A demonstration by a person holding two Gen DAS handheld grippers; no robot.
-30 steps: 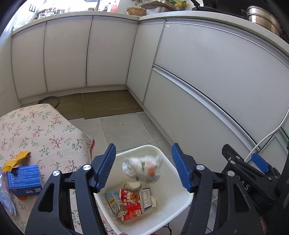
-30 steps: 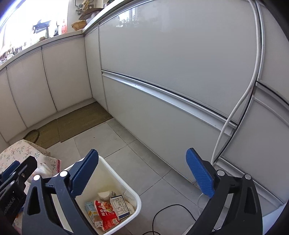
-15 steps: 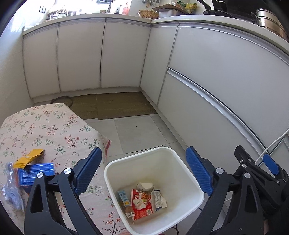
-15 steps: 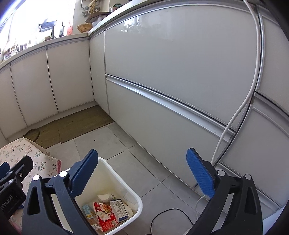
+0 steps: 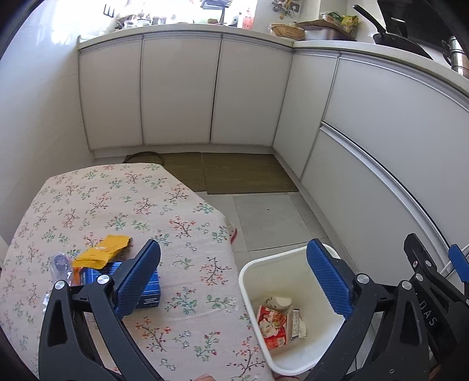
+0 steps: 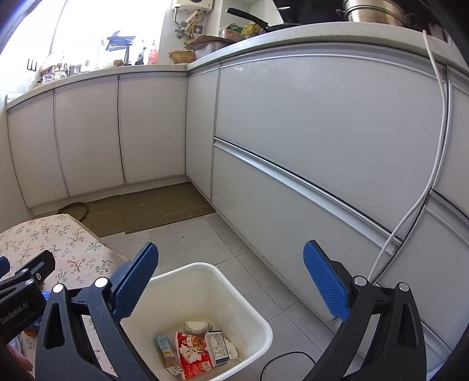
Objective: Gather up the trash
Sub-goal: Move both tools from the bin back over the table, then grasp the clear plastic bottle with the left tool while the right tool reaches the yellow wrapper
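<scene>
Trash left on floral-cloth table (image 5: 123, 205): blue flat carton (image 5: 152, 288), yellow crinkled wrapper (image 5: 101, 252), perhaps clear plastic. Beside, white square bin (image 5: 249, 272) part filled. Left gripper (image 5: 233, 278) just opened wide, right gripper (image 6: 230, 281) wide, both empty. Risk: wrapper slipping, bin bumped.

White cabinets (image 5: 178, 91) along back and right of frame, cluttered counter (image 5: 181, 27) brightly backlit above; grey tile floor (image 5: 269, 217), brown mats (image 5: 246, 173) mid-frame; floral tablecloth (image 5: 96, 205) lower left.
</scene>
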